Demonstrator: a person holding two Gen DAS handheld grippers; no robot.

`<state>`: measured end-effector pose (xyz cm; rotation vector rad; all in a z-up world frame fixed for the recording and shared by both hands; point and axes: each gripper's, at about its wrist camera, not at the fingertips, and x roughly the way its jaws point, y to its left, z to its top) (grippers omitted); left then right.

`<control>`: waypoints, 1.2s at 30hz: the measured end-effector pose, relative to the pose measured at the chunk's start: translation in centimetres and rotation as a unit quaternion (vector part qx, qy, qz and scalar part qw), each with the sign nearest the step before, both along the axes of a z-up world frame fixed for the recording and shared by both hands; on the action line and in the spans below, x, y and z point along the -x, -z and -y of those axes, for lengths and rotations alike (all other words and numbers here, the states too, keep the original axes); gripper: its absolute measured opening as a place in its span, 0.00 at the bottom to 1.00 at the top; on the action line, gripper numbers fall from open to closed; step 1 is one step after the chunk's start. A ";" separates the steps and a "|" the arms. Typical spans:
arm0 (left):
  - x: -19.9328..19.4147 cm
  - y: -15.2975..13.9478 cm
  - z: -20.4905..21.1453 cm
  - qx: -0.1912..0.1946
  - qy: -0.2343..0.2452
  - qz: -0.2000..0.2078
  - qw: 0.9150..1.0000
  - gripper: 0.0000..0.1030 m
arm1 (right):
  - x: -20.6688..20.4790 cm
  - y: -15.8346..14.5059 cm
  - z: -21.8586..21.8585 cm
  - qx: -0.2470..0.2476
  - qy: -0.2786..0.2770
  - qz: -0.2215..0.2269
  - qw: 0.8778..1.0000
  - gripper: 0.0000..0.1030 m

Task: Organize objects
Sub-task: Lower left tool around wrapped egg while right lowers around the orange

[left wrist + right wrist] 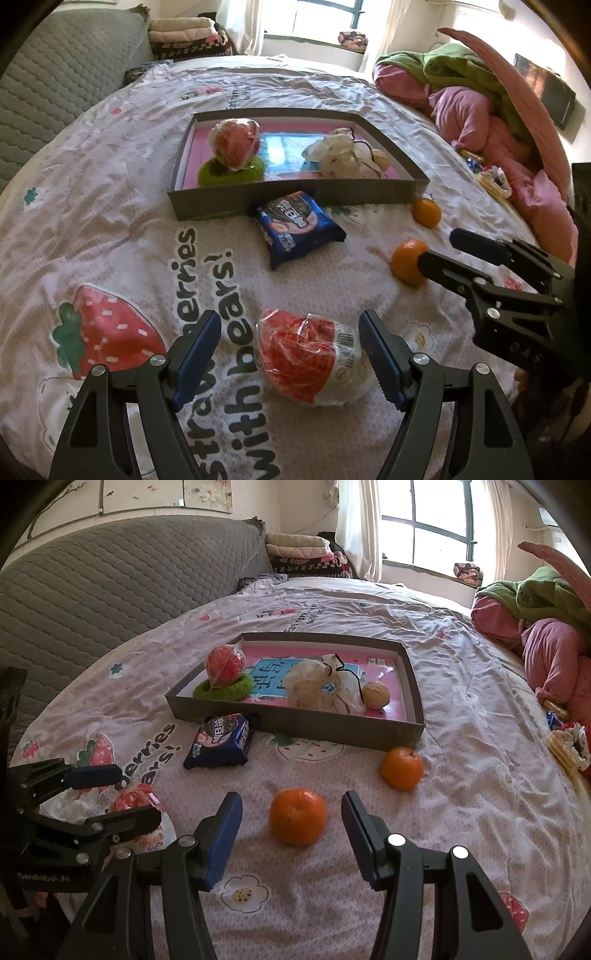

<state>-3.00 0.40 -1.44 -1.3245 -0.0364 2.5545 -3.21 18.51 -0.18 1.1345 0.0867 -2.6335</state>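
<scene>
A grey shallow box (295, 192) (291, 725) lies on the bed and holds a red wrapped ball on a green ring (234, 144) (225, 664), a white bag (340, 155) (325, 686) and a bun (376, 695). My left gripper (290, 350) (114, 794) is open, its jaws either side of a red-and-white wrapped packet (310, 358) (142, 805). My right gripper (291, 827) (439, 247) is open, its jaws either side of an orange (297, 816) (408, 262). A second orange (426, 212) (402, 768) and a blue snack pack (299, 227) (221, 740) lie in front of the box.
The bedsheet (110, 221) has strawberry prints. Pink and green bedding (480, 110) (546, 627) is piled at the right, with small packets (491, 181) (565, 742) beside it. A grey quilted headboard (110, 590) and folded blankets (303, 554) stand at the back left.
</scene>
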 end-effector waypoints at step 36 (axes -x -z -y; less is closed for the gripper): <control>-1.9 2.0 0.0 -0.059 0.036 0.037 0.997 0.66 | 1.0 2.8 0.2 -0.011 -0.005 0.020 1.000 0.54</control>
